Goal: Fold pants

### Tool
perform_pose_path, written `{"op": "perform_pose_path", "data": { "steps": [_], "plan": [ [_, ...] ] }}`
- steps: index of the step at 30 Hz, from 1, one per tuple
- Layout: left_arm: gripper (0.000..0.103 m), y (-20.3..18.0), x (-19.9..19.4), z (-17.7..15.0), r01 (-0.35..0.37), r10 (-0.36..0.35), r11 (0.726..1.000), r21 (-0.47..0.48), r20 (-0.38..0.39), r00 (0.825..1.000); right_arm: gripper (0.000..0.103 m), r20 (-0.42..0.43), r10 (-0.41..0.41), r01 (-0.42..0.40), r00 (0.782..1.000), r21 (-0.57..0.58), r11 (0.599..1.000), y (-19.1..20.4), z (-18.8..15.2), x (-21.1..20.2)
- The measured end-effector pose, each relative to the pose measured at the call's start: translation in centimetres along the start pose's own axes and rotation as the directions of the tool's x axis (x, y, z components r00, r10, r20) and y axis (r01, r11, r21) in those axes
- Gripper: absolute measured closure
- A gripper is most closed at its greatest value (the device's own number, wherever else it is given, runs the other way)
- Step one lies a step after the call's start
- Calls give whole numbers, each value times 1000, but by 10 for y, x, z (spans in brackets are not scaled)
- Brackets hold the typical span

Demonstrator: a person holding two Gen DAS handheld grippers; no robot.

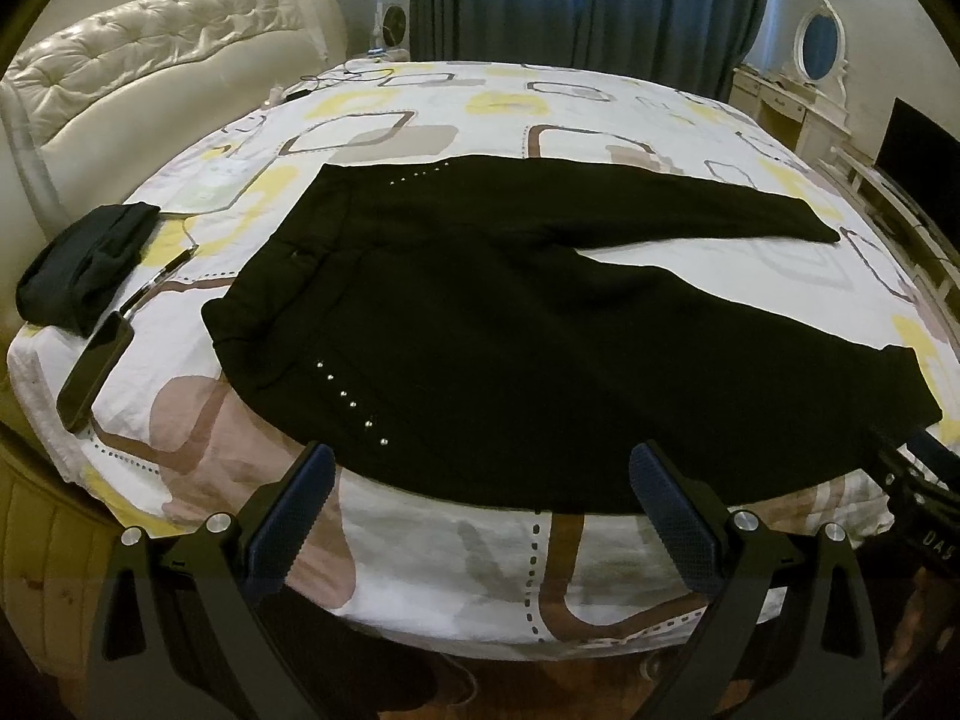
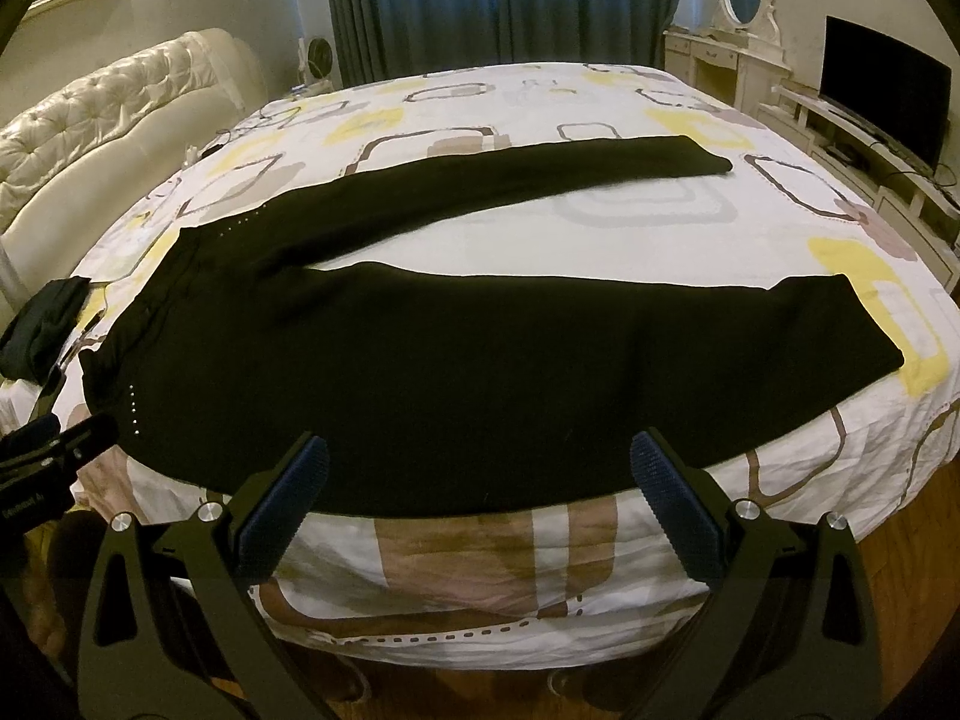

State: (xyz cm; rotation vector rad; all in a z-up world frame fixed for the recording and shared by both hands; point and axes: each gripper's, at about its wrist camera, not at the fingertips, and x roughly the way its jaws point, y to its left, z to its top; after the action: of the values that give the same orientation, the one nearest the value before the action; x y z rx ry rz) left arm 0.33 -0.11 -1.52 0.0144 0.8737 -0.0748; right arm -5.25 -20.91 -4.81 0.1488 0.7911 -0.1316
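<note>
Black pants (image 1: 480, 324) lie flat on the bed (image 1: 420, 552), legs toward 3 o'clock. Left gripper (image 1: 483, 480) and right gripper (image 2: 480, 468) hover at 6 o'clock, fingers apart.

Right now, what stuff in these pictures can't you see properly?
- Black pants: front or back, both views; the fabric is too dark to show detail.
- Dark bundle left of the waistband: what it is, left wrist view, too dark; the edge cuts it in the right wrist view.
- Small items at the bed's far corner: too small in both views.
- Right gripper: seen from the left wrist view, the edge cuts it off.
</note>
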Motion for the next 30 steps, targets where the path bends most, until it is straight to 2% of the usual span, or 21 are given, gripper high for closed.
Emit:
{"op": "perform_pose_path", "data": {
  "steps": [4, 7, 11, 15, 18, 24, 26, 30],
  "plan": [
    [5, 3, -1, 4, -16, 16, 1000, -2, 43, 999, 2, -11, 0, 0, 1000, 0, 1000, 1, 0, 3],
    [5, 10, -1, 8, -14, 16, 999, -38, 72, 997, 2, -19, 3, -3, 1000, -1, 1000, 3, 1, 5],
    [5, 23, 2, 19, 68, -61, 994, -81, 88, 994, 2, -28, 9, -9, 1000, -10, 1000, 5, 3, 8],
    [5, 36, -2, 38, 166, -154, 984, -64, 166, 974, 2, -39, 16, -17, 999, -19, 1000, 9, 6, 12],
    [5, 48, 7, 61, 258, -251, 965, -35, 138, 958, 2, -46, 24, -26, 999, -24, 999, 14, 9, 15],
    [5, 83, 33, 116, 229, -229, 973, 17, 137, 964, 2, -69, 47, -50, 997, -46, 998, 27, 16, 23],
    [5, 101, 52, 131, 226, -224, 974, -2, 104, 969, 2, -80, 54, -58, 995, -53, 997, 32, 18, 26],
    [5, 143, 93, 158, 281, -276, 956, -89, 63, 959, 2, -97, 65, -71, 993, -58, 996, 39, 24, 34]
  ]
}}
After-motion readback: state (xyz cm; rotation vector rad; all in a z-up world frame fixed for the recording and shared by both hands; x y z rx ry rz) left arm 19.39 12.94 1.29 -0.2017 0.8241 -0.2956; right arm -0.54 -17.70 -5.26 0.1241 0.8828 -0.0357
